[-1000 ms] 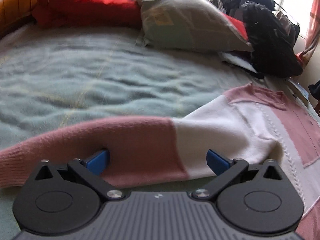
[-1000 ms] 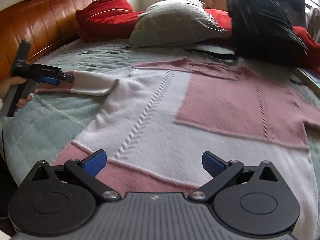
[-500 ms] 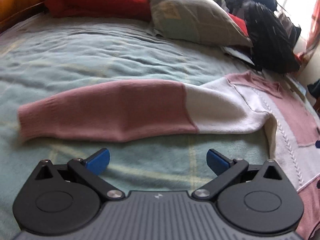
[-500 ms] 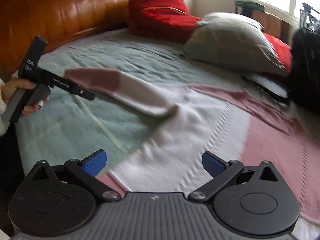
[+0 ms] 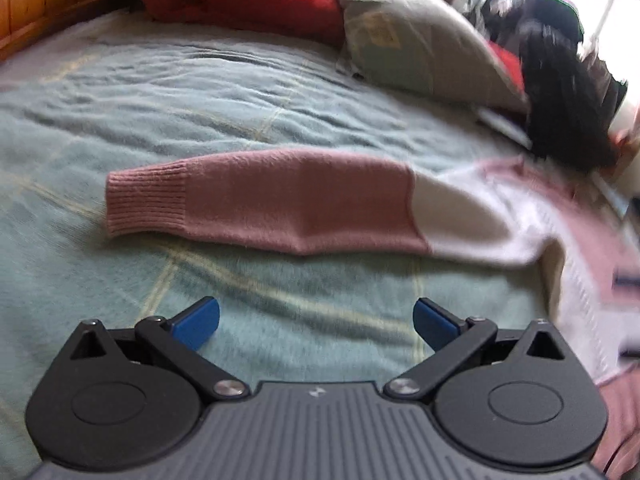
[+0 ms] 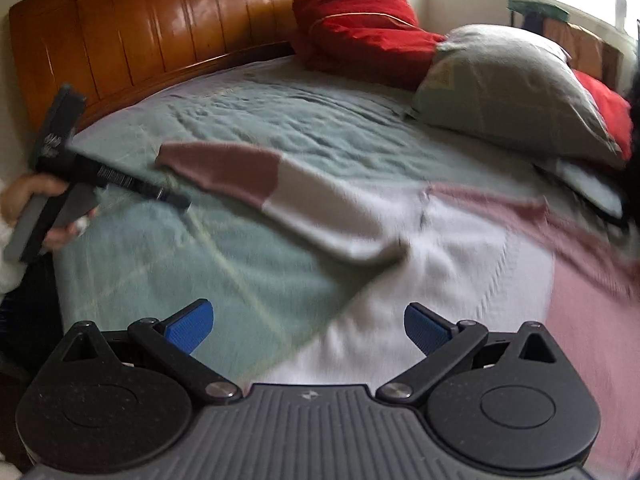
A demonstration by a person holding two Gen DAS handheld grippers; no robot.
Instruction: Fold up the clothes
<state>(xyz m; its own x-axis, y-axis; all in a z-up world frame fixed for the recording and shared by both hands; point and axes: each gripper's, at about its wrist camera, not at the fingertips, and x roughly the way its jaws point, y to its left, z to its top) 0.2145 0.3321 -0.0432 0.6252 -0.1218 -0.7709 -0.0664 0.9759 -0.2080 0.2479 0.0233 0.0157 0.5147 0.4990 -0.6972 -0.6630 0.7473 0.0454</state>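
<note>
The left gripper (image 5: 316,322) has drawn back from the pink sleeve (image 5: 260,200), jaws spread and holding nothing, leaving it stretched flat on the green blanket (image 5: 160,100). The right gripper (image 6: 306,326), equally spread, hovers over the sweater (image 6: 460,248), which lies spread out, probably laid so for folding.

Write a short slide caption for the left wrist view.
Open left gripper above the blanket, facing the sweater's outstretched pink sleeve.
</note>
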